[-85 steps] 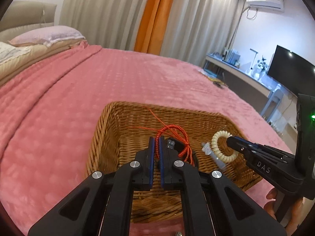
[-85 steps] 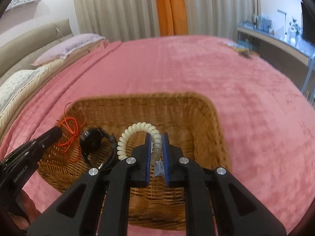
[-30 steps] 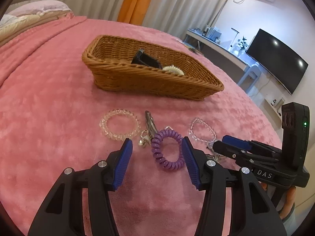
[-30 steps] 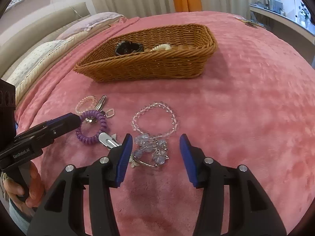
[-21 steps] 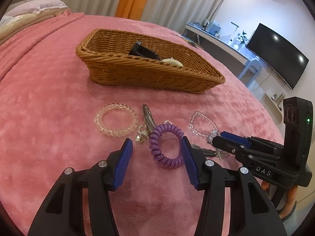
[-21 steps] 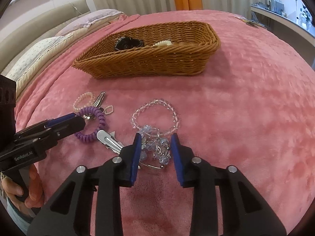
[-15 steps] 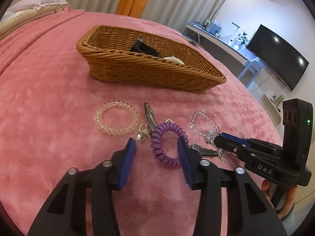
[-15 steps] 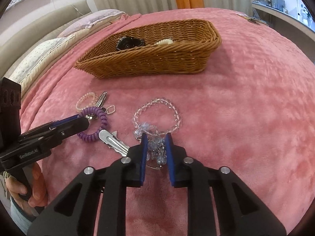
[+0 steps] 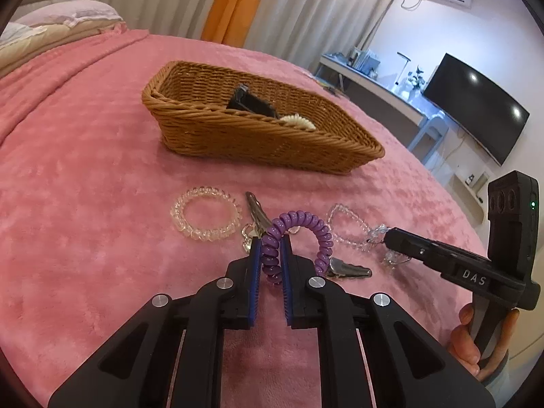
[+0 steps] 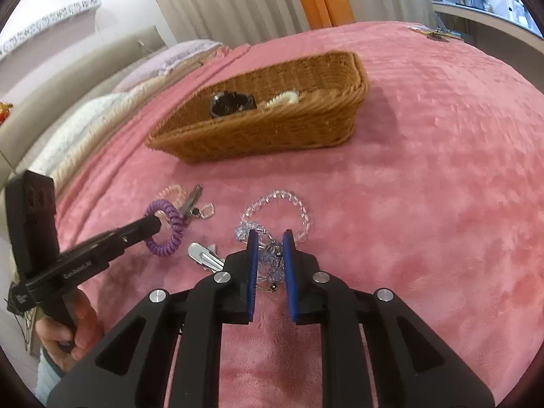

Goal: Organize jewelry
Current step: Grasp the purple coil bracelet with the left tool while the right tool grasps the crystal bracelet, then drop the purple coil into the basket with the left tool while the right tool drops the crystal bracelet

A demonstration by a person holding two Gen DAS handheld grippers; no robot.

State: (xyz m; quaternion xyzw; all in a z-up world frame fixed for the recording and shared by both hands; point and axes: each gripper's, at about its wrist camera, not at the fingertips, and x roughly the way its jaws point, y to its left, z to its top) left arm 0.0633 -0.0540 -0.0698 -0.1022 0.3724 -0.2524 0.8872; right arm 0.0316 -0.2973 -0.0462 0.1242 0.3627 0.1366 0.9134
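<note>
A wicker basket (image 9: 190, 108) (image 10: 306, 115) stands on the pink bedspread, holding a black watch (image 9: 250, 103) (image 10: 229, 103) and a cream coil bracelet (image 9: 295, 121) (image 10: 282, 98). In front of it lie a clear coil bracelet (image 9: 205, 216), a metal hair clip (image 9: 255, 212), a clear bead bracelet (image 10: 278, 209) and a silver hair clip (image 10: 204, 255). My left gripper (image 9: 271, 243) is shut on the purple coil bracelet (image 9: 314, 229) (image 10: 166, 229). My right gripper (image 10: 268, 238) is shut on the blue bead bracelet (image 10: 270, 260).
Pillows (image 10: 163, 68) lie at the head of the bed, far left. A desk (image 9: 380, 85) and a TV (image 9: 476, 105) stand beyond the bed's right edge. Small items (image 10: 431, 34) lie on the far bedspread.
Both grippers left the basket, came down open over the items on the bedspread, then closed: the left on the purple coil bracelet, the right on the blue bead bracelet.
</note>
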